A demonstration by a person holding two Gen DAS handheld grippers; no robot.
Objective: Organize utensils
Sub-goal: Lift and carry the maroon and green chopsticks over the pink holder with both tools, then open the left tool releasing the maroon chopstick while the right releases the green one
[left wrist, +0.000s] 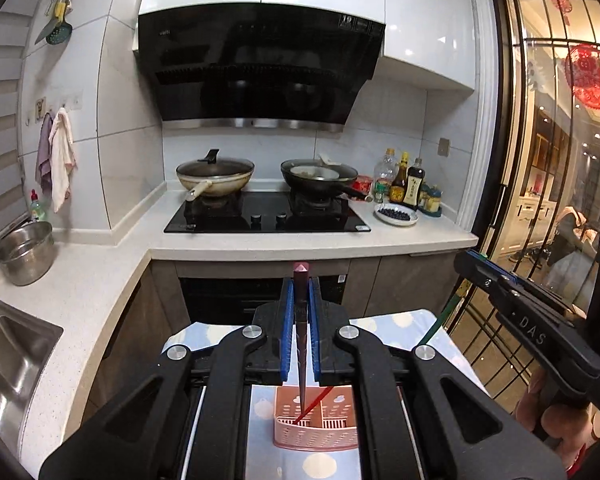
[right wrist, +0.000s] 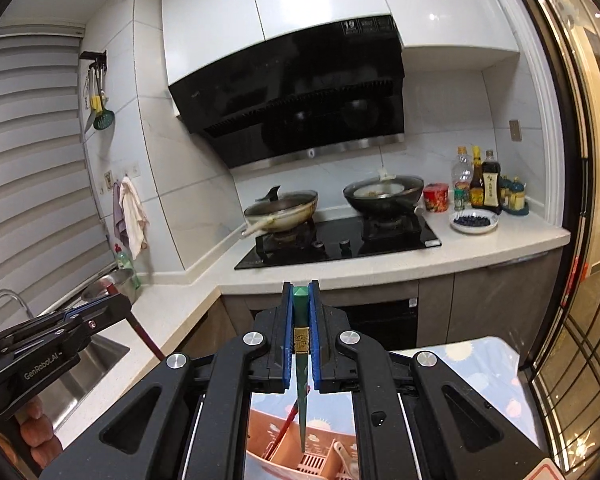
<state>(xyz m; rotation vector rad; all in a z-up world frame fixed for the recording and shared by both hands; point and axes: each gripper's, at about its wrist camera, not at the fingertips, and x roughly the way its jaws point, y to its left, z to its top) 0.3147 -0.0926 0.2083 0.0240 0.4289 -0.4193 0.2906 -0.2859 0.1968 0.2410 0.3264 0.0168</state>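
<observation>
My left gripper [left wrist: 301,284] is shut on a dark maroon chopstick [left wrist: 301,320] that points down toward a pink slotted utensil basket [left wrist: 316,424]. A red chopstick [left wrist: 314,404] leans inside the basket. My right gripper [right wrist: 301,292] is shut on a green chopstick [right wrist: 301,360] with a gold band, its tip hanging over the same basket [right wrist: 300,456]. The red chopstick [right wrist: 284,428] and a white utensil [right wrist: 346,456] lie in the basket. The right gripper also shows in the left wrist view [left wrist: 476,264], with the green chopstick [left wrist: 440,320] below it.
The basket rests on a blue patterned tablecloth [left wrist: 404,324]. Behind are a white counter [left wrist: 260,240], a black hob with two woks [left wrist: 216,180], sauce bottles [left wrist: 404,180], a plate of dark berries [left wrist: 396,214], a steel pot [left wrist: 26,252] and a sink [left wrist: 8,352]. A glass door [left wrist: 560,160] stands right.
</observation>
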